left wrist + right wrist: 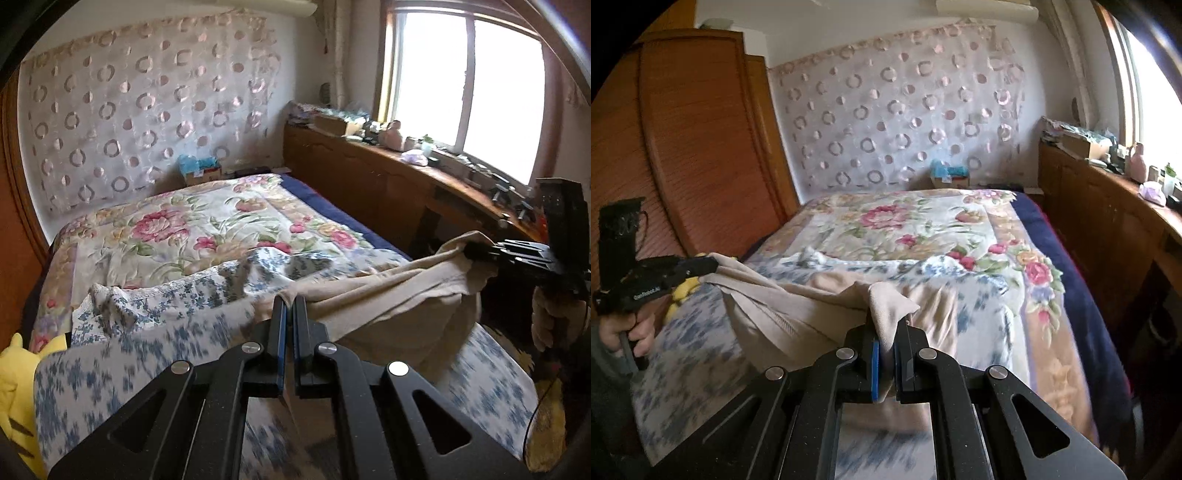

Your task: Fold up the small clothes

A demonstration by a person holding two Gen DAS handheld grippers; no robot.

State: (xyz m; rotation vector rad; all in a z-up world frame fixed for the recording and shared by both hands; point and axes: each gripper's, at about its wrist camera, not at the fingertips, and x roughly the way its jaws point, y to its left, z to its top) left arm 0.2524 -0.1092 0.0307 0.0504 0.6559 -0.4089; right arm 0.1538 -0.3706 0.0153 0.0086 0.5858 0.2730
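Note:
A beige garment point(388, 291) hangs stretched between my two grippers, lifted above the bed. In the left wrist view my left gripper point(290, 301) is shut on one edge of it. My right gripper point(469, 251) pinches the far corner at the right of that view. In the right wrist view the beige garment point(798, 306) sags from my right gripper point(886, 321), whose blue pads are shut on a fold of it. It runs across to my left gripper point(711, 264), gripped by a hand point(631, 332).
A blue-flowered white sheet point(110, 373) lies rumpled under the garment on a bed with a floral quilt point(207, 225). A yellow plush toy point(14, 369) sits at the bed's left edge. A cluttered wooden cabinet point(369, 177) runs under the window, and a wooden wardrobe point(701, 147) stands to the left.

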